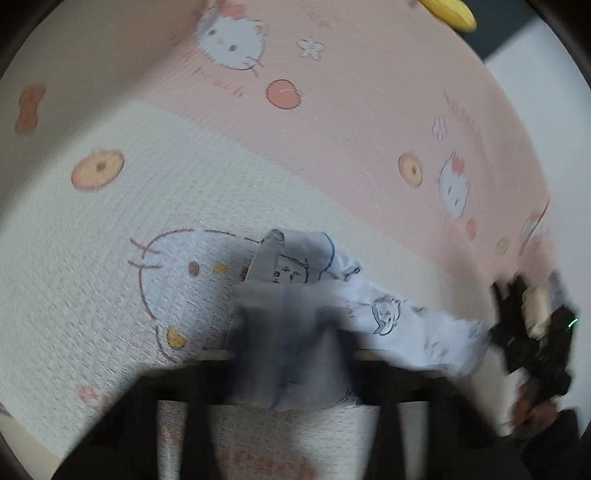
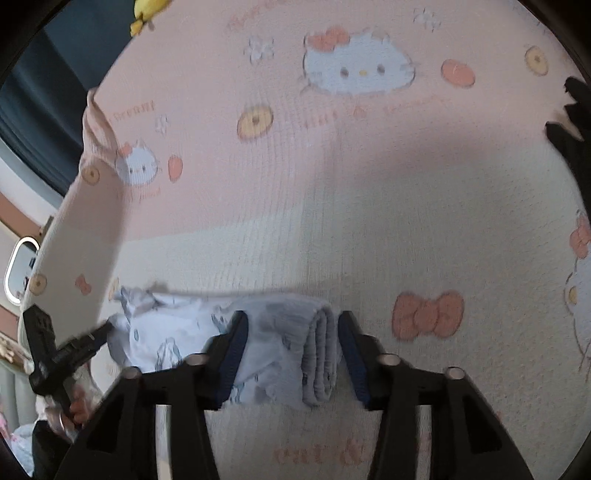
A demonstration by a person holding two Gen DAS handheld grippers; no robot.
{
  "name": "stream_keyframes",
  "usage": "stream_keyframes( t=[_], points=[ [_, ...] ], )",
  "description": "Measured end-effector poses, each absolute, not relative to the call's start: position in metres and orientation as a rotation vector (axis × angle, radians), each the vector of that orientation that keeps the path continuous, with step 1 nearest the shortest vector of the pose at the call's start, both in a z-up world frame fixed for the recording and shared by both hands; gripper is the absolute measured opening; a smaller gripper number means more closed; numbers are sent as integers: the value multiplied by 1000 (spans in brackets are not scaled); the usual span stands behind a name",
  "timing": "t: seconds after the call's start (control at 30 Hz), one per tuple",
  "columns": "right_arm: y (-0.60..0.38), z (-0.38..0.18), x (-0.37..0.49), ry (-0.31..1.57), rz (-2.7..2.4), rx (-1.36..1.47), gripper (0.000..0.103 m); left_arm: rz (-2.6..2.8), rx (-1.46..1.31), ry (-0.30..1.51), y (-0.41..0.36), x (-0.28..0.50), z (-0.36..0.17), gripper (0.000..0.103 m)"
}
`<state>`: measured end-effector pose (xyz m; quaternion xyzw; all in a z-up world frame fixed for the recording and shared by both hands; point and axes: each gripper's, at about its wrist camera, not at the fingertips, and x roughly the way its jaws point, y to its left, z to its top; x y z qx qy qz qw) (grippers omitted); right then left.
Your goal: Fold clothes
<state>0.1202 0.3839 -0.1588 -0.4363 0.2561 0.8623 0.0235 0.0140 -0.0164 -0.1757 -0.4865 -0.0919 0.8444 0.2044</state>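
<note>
The right gripper (image 2: 291,354), jaws wide, straddles the folded garment (image 2: 317,354) on the blanket (image 2: 369,221). Blur hides the left gripper's (image 1: 288,332) jaws; its grip cannot be told.

Far side: I see lots of open room on the pink and cream cartoon-cat blanket (image 2: 295,206). Nothing lies there.
In my way: the small white printed garment (image 2: 280,343) sits right between my right gripper (image 2: 291,332) fingers, which are apart.
Left of me: my left gripper (image 2: 74,347) is touching the cloth's far end, so that side is blocked.
Right side: bare blanket, easy to pass.
Far edge: a yellow soft toy (image 1: 448,13), well apart.
</note>
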Motion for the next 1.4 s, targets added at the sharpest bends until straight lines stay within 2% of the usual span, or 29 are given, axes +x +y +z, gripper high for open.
stream_keyframes(
  t=[0.03,0.17,0.3,0.43,0.53,0.7,0.73,0.8,0.83,0.87,0.97,1.1,1.13,1.2,1.23,1.27,1.4],
  points=[
    [381,-156,120,728,2687,-1339,3,2363,-1341,-220,-12,15,-172,10],
    [374,-152,120,666,2726,-1335,3,2388,-1277,-128,-2,22,-156,9],
    [375,-148,123,628,2728,-1300,3,2387,-1203,-174,-7,25,-137,9],
    [383,-151,123,597,2664,-1297,3,2403,-1229,-178,-4,10,-141,9],
    [389,-156,121,676,2653,-1324,3,2392,-1275,-252,-11,0,-156,9],
    [387,-157,122,789,2675,-1333,4,2416,-1393,-198,-11,-16,-192,9],
    [386,-158,122,795,2669,-1348,6,2413,-1406,-198,-10,-17,-198,9],
    [385,-161,122,808,2657,-1377,19,2428,-1393,-188,-9,-16,-201,10],
    [384,-162,122,814,2651,-1391,32,2433,-1389,-186,-9,-15,-200,10],
    [383,-164,122,820,2644,-1406,38,2434,-1392,-188,-9,-15,-200,10],
    [379,-166,123,826,2647,-1432,41,2383,-1446,-288,-16,-19,-198,11],
    [374,-169,117,795,2649,-1446,41,2206,-1512,-702,-48,-21,-197,13],
    [373,-169,117,781,2650,-1445,41,2191,-1499,-772,-54,-18,-196,20],
    [372,-171,116,763,2649,-1442,41,2212,-1469,-851,-66,-11,-193,48],
    [372,-172,116,756,2648,-1440,41,2237,-1455,-868,-71,-7,-192,73],
    [372,-172,115,749,2647,-1438,41,2250,-1441,-888,-74,-4,-192,79],
    [371,-176,112,716,2643,-1428,41,2233,-1429,-928,-75,0,-196,79]
  ],
)
